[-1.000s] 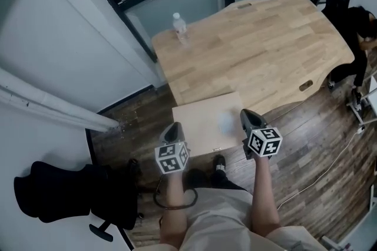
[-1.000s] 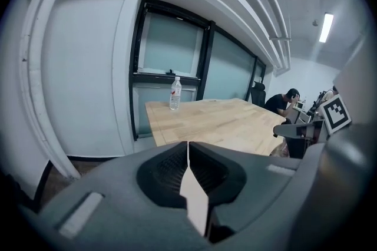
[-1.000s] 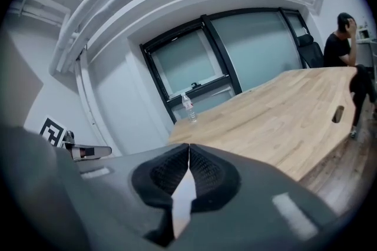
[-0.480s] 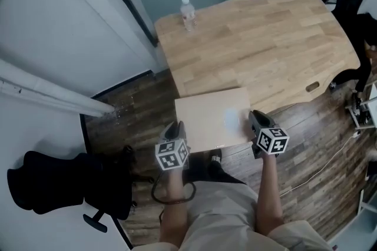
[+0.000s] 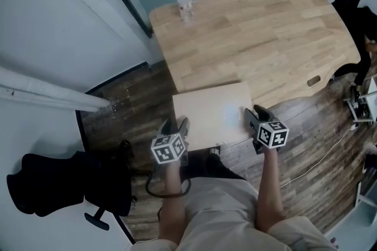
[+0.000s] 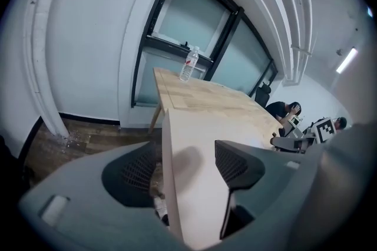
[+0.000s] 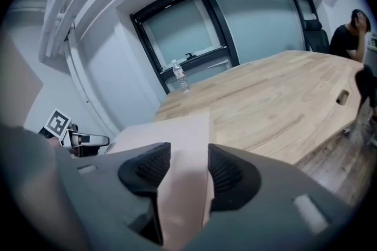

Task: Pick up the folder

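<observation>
The folder [image 5: 211, 113] is a flat beige sheet. Its far edge lies over the near edge of the wooden table [image 5: 265, 38], and the rest overhangs the floor. My left gripper [image 5: 175, 125] is at its near left corner and my right gripper [image 5: 252, 115] at its near right edge. In the left gripper view the folder's edge [image 6: 188, 132] runs between the left gripper's [image 6: 185, 164] jaws, which are opening, with gaps at the pads. In the right gripper view the folder [image 7: 177, 132] passes between the right gripper's [image 7: 188, 168] jaws, also opening.
A clear water bottle [image 5: 185, 3] stands at the table's far left corner, in front of dark-framed glass panels. A black office chair [image 5: 59, 185] stands on the wood floor at the lower left. A seated person [image 7: 353, 32] is beyond the table's right end. A cable [image 5: 318, 167] crosses the floor.
Both grippers have come down with the folder, whose far edge now overlaps the table. The jaws of both have spread apart from a closed hold on it.
</observation>
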`<state>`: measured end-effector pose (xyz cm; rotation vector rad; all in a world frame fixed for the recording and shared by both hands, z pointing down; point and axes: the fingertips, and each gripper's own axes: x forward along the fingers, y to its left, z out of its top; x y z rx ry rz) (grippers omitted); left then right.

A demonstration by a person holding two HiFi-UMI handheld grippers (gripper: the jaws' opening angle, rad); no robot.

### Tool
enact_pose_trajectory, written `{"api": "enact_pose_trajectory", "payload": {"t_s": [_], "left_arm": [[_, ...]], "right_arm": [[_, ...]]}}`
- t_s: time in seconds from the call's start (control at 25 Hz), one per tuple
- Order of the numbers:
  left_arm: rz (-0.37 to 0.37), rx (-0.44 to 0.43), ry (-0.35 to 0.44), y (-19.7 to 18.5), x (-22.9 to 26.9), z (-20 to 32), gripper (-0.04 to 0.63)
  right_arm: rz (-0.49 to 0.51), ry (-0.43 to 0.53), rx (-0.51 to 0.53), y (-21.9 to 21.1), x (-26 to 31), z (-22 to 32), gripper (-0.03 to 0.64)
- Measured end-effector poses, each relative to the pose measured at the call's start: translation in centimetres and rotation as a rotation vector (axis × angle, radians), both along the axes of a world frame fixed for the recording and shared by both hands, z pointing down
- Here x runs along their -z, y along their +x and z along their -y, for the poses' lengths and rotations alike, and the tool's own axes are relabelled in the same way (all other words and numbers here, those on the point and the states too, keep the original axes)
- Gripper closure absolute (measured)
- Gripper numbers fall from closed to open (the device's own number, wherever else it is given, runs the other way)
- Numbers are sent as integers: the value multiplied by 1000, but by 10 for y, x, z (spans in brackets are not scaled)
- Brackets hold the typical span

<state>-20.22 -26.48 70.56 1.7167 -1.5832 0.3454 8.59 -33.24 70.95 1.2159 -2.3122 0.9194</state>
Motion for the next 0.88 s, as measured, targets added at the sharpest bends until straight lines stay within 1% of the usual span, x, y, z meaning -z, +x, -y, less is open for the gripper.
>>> {"api": "enact_pose_trajectory", "payload": {"t_s": [0.12, 0.16, 0.24, 0.32, 0.4, 0.52, 0.6, 0.72, 0.8, 0.88], "left_arm": [[-54, -3, -13, 5, -7, 4, 256], [-83, 5, -16, 6, -11, 5, 237], [-151, 23, -22, 8, -17, 5, 199], [-199, 25, -32, 11, -22, 6, 176], [-222, 17, -47, 14, -27, 7, 163], [-227, -14, -73, 21, -33, 6, 161], [-234, -39, -83, 27, -34, 6, 155], [-243, -44, -86, 32, -35, 7, 141], [-222, -48, -98, 32, -38, 7, 141], [-188, -60, -115, 34, -41, 8, 140]], "right_arm": [[-6, -25, 27, -5, -7, 3, 358], [-5, -33, 22, -6, -9, 4, 340], [-1, -45, 7, -7, -13, 6, 266], [4, -54, 9, -11, -16, 7, 238], [3, -63, 20, -15, -19, 8, 225], [-12, -85, 44, -19, -25, 6, 205], [-13, -102, 59, -24, -28, 3, 164], [-23, -129, 92, -33, -36, -2, 131], [-61, -140, 108, -37, -42, -4, 129], [-79, -160, 114, -38, -46, -4, 129]]}}
